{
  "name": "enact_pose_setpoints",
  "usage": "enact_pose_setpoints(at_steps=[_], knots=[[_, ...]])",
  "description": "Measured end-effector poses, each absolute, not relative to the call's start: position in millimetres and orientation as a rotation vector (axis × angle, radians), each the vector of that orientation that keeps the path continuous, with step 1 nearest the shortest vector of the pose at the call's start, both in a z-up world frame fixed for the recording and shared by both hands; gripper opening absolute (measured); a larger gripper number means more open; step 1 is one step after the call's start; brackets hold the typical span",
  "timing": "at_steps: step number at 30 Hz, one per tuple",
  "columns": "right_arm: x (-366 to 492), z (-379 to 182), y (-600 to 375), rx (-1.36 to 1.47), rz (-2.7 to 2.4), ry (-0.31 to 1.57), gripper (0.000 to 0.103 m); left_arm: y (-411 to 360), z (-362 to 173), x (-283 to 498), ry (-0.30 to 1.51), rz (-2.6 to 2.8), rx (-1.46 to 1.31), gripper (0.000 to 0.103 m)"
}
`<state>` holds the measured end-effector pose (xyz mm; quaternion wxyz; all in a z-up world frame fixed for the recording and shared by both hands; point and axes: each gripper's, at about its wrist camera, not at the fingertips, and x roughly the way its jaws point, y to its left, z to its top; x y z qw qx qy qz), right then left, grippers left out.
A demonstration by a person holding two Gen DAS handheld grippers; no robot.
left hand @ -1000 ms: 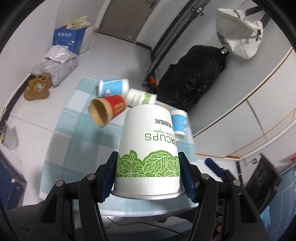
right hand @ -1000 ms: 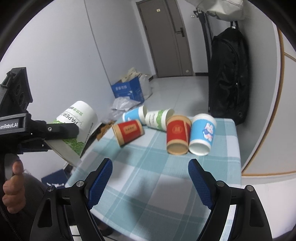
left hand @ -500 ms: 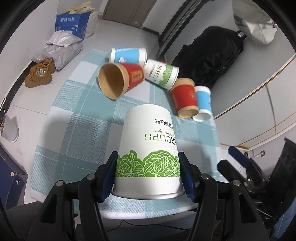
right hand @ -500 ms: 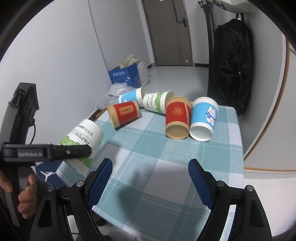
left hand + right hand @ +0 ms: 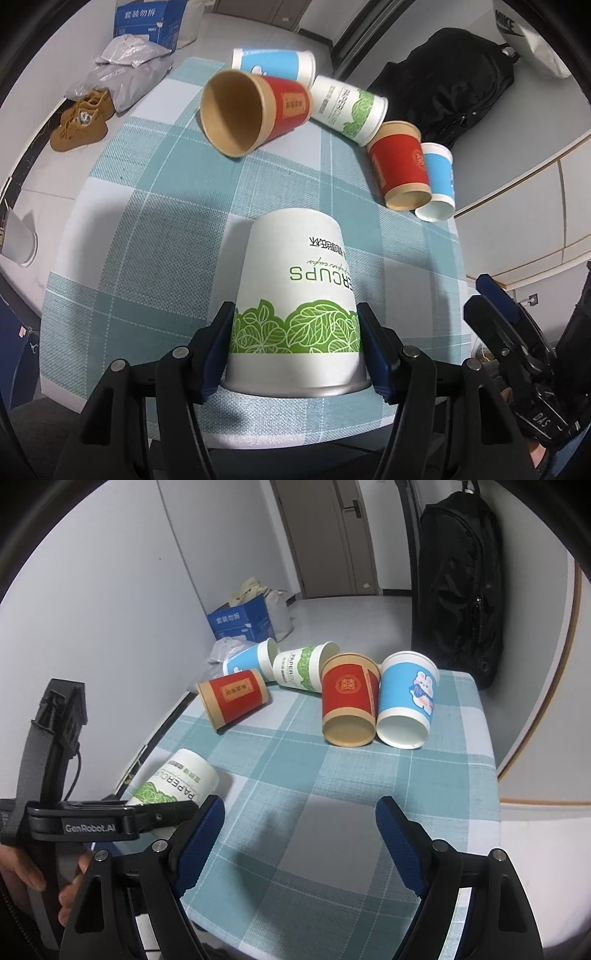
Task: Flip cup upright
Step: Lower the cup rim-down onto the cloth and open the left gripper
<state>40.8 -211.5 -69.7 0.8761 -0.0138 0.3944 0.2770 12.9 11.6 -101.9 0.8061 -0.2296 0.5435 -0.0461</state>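
Paper is what the left gripper is clenched on: a white cup with green leaf print, held near its rim at the bottom centre of the left wrist frame, base pointing away toward the table. In the right wrist view the same cup sits at lower left, tilted, its base close to or touching the checked tablecloth; I cannot tell which. I judge it light and thin-walled, easily crushed, so a gentle pinch across the stiffer rolled rim suits it best. The right gripper hangs released at the bottom of its frame, nothing between its blue pads. Farther up, five more cups lie tipped: a red cup, a second red cup, a blue rabbit cup, another leaf cup and a blue cup. A black backpack hangs at upper right.
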Motion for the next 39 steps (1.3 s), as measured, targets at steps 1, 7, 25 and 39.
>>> enact_pose_setpoints(at_steps=[1,7,25,39], knots=[[41,-70,-211,-0.028,0.577,0.824,0.084,12,-103,13,1.171,-0.091,-0.493,0.060],[44,-69,-212,-0.006,0.581,0.837,0.084,11,-104,15,1.174,-0.059,-0.460,0.081],[40,-61,-214,0.017,0.601,0.795,0.084,25,18,-17,0.740,0.062,-0.295,0.081],[2,-1,-213,0.039,0.719,0.495,0.084,19,29,-44,0.568,0.101,-0.157,0.081]])
